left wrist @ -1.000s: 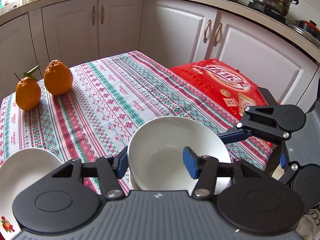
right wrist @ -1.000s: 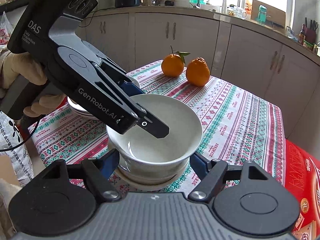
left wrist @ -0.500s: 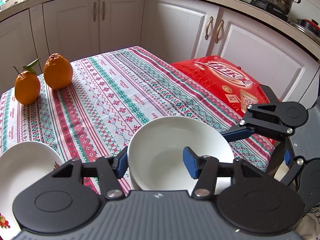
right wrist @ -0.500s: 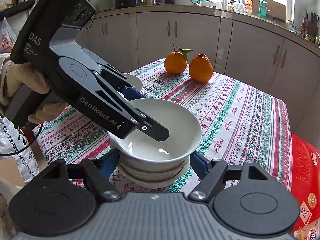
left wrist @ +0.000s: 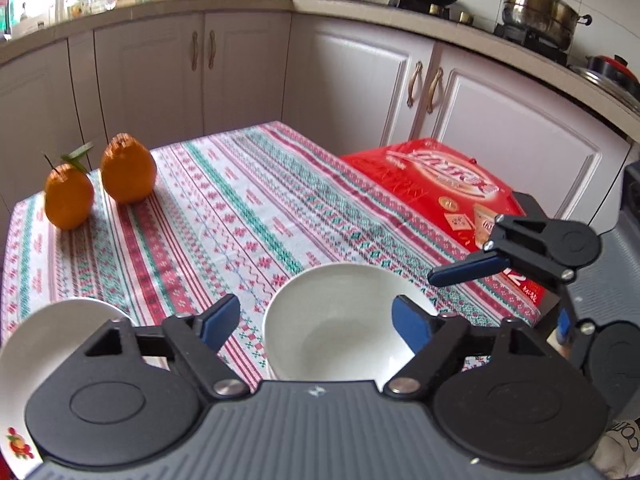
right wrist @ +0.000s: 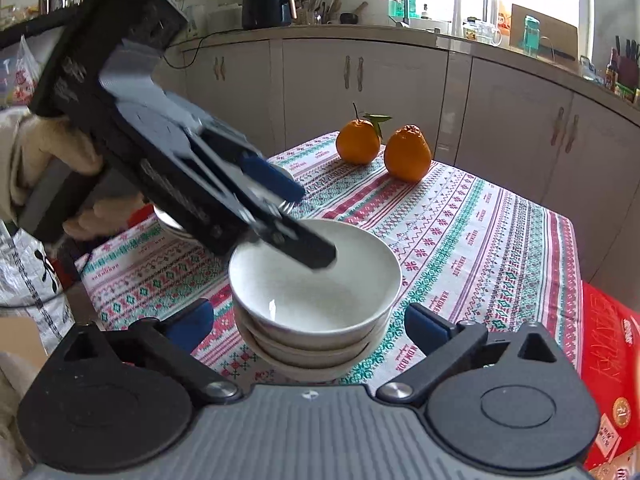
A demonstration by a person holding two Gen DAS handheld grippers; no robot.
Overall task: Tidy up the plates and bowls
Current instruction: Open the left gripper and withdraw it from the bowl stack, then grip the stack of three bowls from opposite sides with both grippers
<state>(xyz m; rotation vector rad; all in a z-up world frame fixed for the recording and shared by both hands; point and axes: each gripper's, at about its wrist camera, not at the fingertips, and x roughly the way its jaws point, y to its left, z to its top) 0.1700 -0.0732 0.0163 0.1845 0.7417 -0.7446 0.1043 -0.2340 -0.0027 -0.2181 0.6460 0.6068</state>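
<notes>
Left wrist view, left to right: one white plate (left wrist: pixel 52 344) with a small fruit print, at the lower left edge on the patterned tablecloth (left wrist: pixel 224 220); two oranges (left wrist: pixel 100 188) at mid left, side by side, one with a leaf; the bowl stack (left wrist: pixel 340 332) at lower centre, seen from above. The left gripper (left wrist: pixel 316 324) has its jaws opening, one blue pad left of the bowls and clear of them, the other over the right rim; contact there cannot be told, nothing looks pinched. One red box (left wrist: pixel 440 196) lies right of centre; the right gripper (left wrist: pixel 500 264) enters at the right edge. Right wrist view, left to right: one gloved hand (right wrist: pixel 36 168) at the upper left holds the left gripper's body, its lower finger reaching over the top bowl. The stack at centre counts three nested white bowls (right wrist: pixel 316 300). The right gripper's (right wrist: pixel 308 326) jaws are opening, wide, pads well clear on either side of the stack, holding nothing. Two oranges sit at upper centre; red box at the lower right edge.
</notes>
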